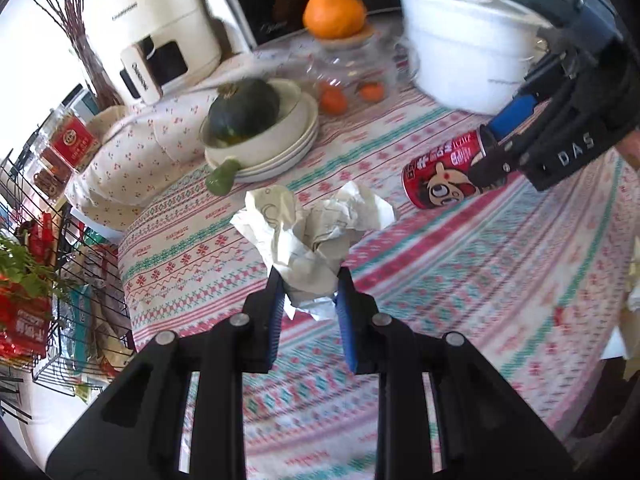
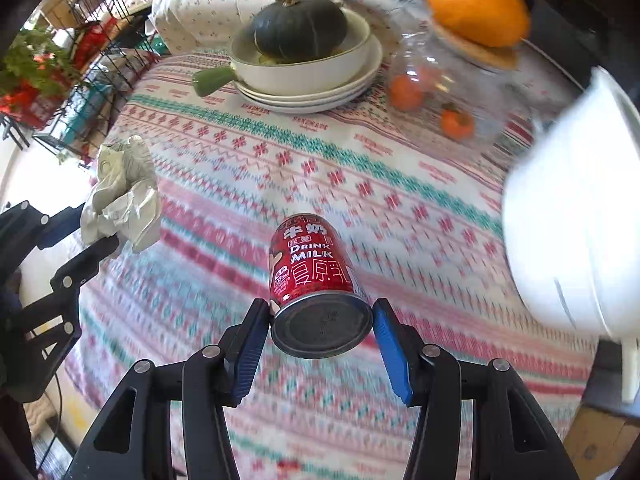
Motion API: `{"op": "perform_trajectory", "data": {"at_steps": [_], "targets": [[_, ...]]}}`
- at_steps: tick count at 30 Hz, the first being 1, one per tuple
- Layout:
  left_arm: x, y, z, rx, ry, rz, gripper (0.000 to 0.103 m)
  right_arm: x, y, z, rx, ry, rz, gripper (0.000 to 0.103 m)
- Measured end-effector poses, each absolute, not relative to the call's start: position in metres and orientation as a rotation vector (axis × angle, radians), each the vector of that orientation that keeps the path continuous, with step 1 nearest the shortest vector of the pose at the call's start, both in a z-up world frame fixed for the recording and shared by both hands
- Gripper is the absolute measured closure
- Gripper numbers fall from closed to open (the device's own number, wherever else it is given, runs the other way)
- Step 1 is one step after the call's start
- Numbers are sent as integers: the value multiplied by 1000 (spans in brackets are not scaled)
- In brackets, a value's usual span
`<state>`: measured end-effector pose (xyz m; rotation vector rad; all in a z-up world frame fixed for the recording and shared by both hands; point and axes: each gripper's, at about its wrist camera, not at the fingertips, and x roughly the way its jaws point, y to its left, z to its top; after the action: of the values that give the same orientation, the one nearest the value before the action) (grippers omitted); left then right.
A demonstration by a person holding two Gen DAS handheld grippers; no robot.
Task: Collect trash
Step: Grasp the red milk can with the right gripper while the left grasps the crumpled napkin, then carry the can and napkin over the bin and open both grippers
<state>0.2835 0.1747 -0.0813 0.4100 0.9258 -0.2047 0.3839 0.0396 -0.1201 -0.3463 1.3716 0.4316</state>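
Note:
My left gripper (image 1: 309, 284) is shut on a crumpled white paper wad (image 1: 316, 236) and holds it above the patterned tablecloth (image 1: 440, 300). The wad also shows in the right wrist view (image 2: 122, 196), held by the left gripper (image 2: 108, 240). My right gripper (image 2: 320, 312) is shut on a red milk drink can (image 2: 312, 260), bottom end toward the camera, lifted off the cloth. In the left wrist view the can (image 1: 444, 172) sits between the right gripper's fingers (image 1: 492, 160) at the right.
A dark green squash (image 1: 244, 110) lies in a white bowl on stacked plates (image 1: 280, 156). A glass jar (image 1: 352, 76) with small oranges carries a big orange (image 1: 335, 13). A white pot (image 1: 468, 48) stands at the right. A wire rack (image 1: 60, 280) is left of the table.

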Motion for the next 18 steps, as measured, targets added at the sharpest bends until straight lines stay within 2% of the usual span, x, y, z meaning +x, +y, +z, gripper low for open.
{"op": "perform_trajectory", "data": {"at_steps": [18], "targets": [[157,39,-28,372,832,-369,76,233,-96,-15,-259,1254,361,49]]}}
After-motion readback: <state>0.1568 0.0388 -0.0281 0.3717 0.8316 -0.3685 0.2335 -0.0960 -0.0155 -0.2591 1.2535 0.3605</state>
